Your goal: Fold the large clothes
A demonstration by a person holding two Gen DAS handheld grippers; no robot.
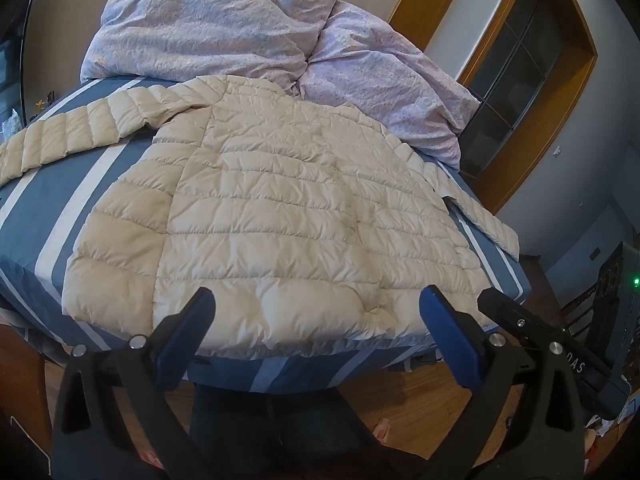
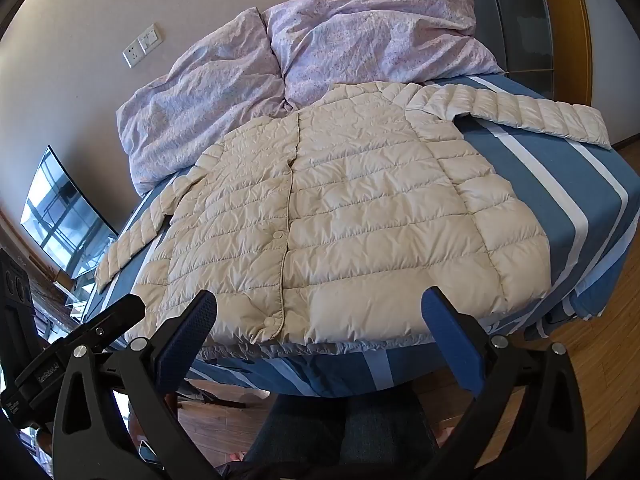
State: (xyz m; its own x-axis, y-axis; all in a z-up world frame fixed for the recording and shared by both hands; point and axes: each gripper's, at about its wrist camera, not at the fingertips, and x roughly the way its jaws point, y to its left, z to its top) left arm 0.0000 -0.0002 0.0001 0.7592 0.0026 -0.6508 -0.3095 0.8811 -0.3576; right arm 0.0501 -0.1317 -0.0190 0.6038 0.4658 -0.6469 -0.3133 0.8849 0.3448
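A cream quilted down jacket [image 1: 280,208] lies flat, front up, on the blue and white striped bed [image 1: 48,216], both sleeves spread out to the sides. It also shows in the right wrist view [image 2: 340,216], with its snap placket running down the middle. My left gripper [image 1: 318,304] is open and empty, held just in front of the jacket's hem. My right gripper [image 2: 320,304] is open and empty, also just short of the hem, near the lowest snap. Neither touches the jacket.
A crumpled lilac duvet [image 1: 224,28] lies at the head of the bed, also seen in the right wrist view [image 2: 320,40]. A wood-framed door [image 1: 520,64] stands to the side, and a monitor [image 2: 60,212] beside the bed. Below is wooden floor [image 1: 420,400].
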